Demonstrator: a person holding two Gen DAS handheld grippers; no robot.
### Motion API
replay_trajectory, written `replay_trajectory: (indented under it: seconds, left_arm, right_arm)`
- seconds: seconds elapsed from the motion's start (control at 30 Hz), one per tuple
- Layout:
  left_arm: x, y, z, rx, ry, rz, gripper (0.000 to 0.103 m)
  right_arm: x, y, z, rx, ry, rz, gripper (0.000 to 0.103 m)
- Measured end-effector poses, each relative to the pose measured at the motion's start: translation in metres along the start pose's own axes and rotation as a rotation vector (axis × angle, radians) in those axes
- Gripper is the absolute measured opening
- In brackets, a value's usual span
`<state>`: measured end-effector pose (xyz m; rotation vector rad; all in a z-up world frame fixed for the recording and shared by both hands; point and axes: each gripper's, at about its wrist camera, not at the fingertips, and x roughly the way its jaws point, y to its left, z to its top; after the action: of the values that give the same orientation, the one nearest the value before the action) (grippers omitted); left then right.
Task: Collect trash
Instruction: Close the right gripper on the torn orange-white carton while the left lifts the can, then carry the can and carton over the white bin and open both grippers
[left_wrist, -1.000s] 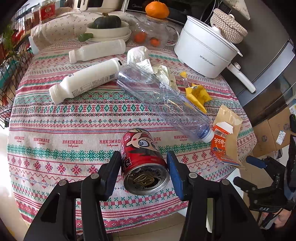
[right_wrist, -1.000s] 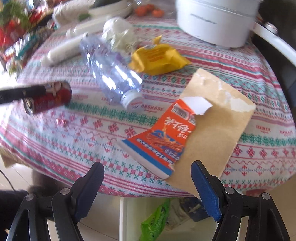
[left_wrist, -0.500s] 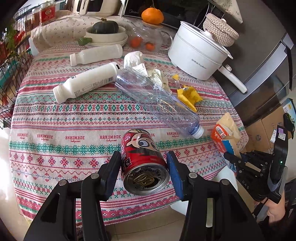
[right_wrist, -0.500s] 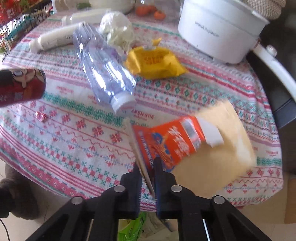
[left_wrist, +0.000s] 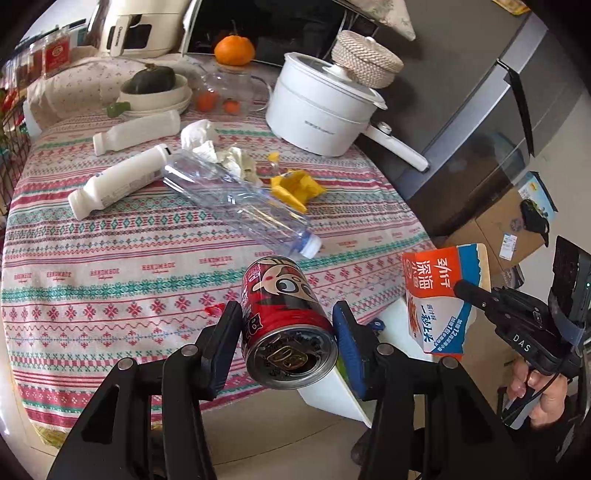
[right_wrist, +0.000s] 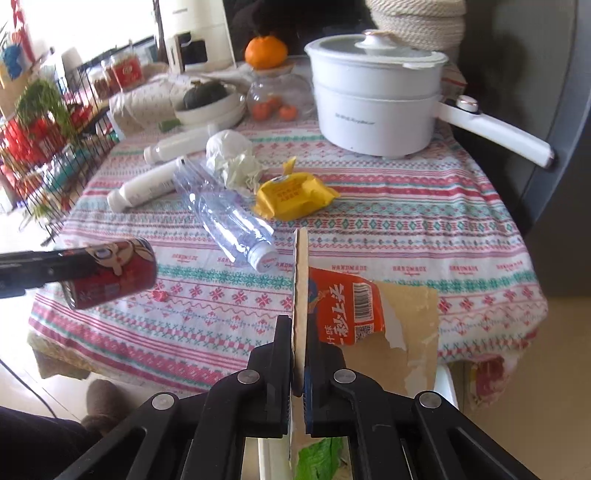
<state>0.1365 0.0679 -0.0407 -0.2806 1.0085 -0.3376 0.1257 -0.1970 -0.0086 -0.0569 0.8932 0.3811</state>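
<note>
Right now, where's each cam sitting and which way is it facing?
Left wrist: rides behind the left tongs, off the table's near edge, facing across the tablecloth toward the white pot; shows both fingers clamped on the red can, plus the right hand.
Right wrist: behind the right tongs, facing the same table; fingers pinch the torn carton edge-on.
Shared: can, clear bottle, yellow wrapper, pot.

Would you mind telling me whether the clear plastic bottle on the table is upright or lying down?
Lying down. The clear plastic bottle rests on its side on the tablecloth, its white cap pointing toward the table's near edge.
</note>
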Motion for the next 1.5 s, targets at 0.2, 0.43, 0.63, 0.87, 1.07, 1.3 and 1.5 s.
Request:
replay_trajectory:
  seconds: [0.2, 0.43, 0.63, 0.87, 1.07, 1.3, 1.5]
  left_arm:
    - [0.008, -0.046, -0.017, 0.099, 0.048, -0.068, 0.053]
    - [0.045, -0.098, -0.042, 0.2, 0.156, -0.116, 0.053]
    - [0.092, -0.133, -0.069, 0.276, 0.241, -0.113, 0.053]
    - [0.126, -0.154, -0.08, 0.346, 0.267, -0.09, 0.053]
    - [0.138, -0.162, -0.083, 0.397, 0.284, -0.055, 0.054]
    - [0.12, -0.153, -0.071, 0.394, 0.253, -0.032, 0.054]
    - [0.095, -0.129, -0.054, 0.353, 0.198, 0.01, 0.065]
  right_arm:
    - [-0.038, -0.026, -0.026, 0.093, -0.024, 0.041, 0.003]
    - [-0.05, -0.056, -0.058, 0.174, 0.001, 0.039, 0.003]
    - [-0.045, -0.071, -0.077, 0.206, 0.041, 0.032, 0.003]
    - [-0.045, -0.08, -0.085, 0.208, 0.053, 0.02, 0.003]
    - [-0.046, -0.085, -0.088, 0.221, 0.052, 0.012, 0.003]
    - [-0.045, -0.084, -0.089, 0.224, 0.061, 0.019, 0.003]
    - [-0.036, -0.077, -0.086, 0.227, 0.075, 0.039, 0.004]
